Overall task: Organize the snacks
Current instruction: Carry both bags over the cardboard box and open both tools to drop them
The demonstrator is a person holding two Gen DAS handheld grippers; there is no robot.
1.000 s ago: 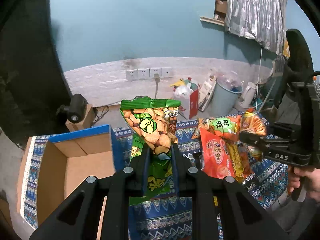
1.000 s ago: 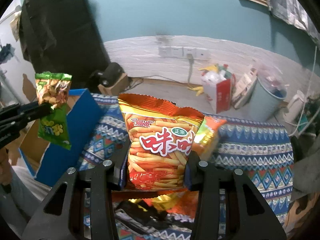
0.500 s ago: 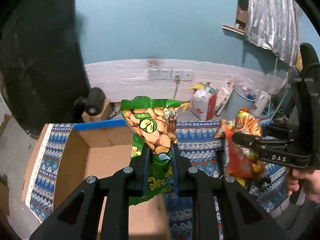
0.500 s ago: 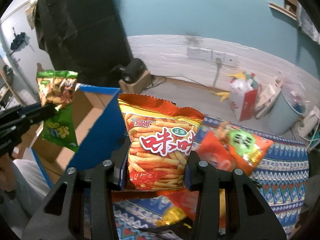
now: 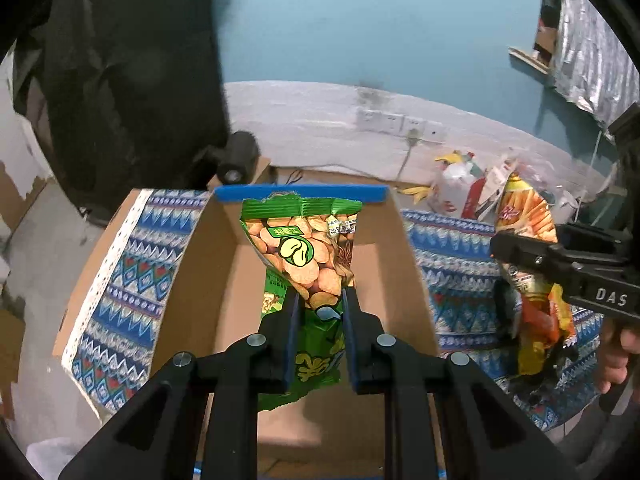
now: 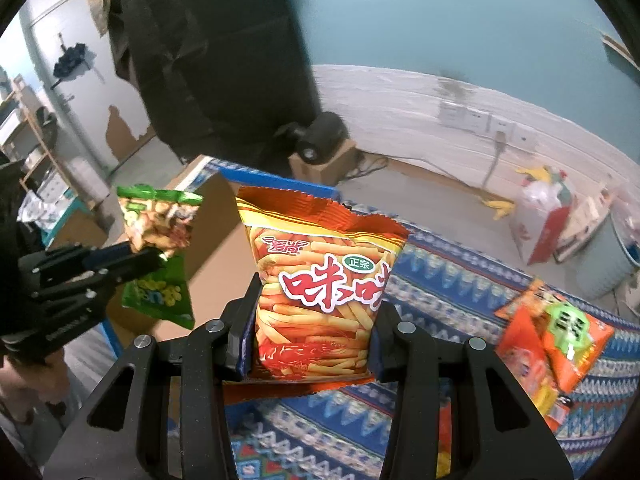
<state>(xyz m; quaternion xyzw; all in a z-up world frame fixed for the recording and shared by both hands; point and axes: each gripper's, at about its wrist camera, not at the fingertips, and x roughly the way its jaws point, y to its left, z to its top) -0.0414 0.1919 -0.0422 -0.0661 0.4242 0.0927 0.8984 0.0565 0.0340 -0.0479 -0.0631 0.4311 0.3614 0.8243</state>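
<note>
My left gripper (image 5: 318, 300) is shut on a green bag of broad beans (image 5: 304, 252), which hangs over the open cardboard box (image 5: 216, 280) with a blue rim. In the right wrist view the same green bag (image 6: 160, 248) is at the left, clamped in the left gripper (image 6: 152, 258). My right gripper (image 6: 316, 292) is shut on an orange bag of shrimp sticks (image 6: 320, 284), held above the patterned cloth just right of the box (image 6: 212, 232). From the left wrist view that orange bag (image 5: 524, 220) shows edge-on in the right gripper (image 5: 500, 246).
A blue patterned cloth (image 6: 452, 292) covers the table. More orange snack packets (image 6: 556, 336) lie on it at the right. Beyond the table are a white bag of rubbish (image 5: 456, 188), wall sockets (image 5: 400, 124) and a black cloth hanging at the left (image 5: 132, 72). A person's hand (image 5: 616, 356) holds the right gripper.
Both grippers have moved left with their bags. The green bag now hangs over the box's inside instead of beside it; the orange bag has come next to the box's blue rim.
</note>
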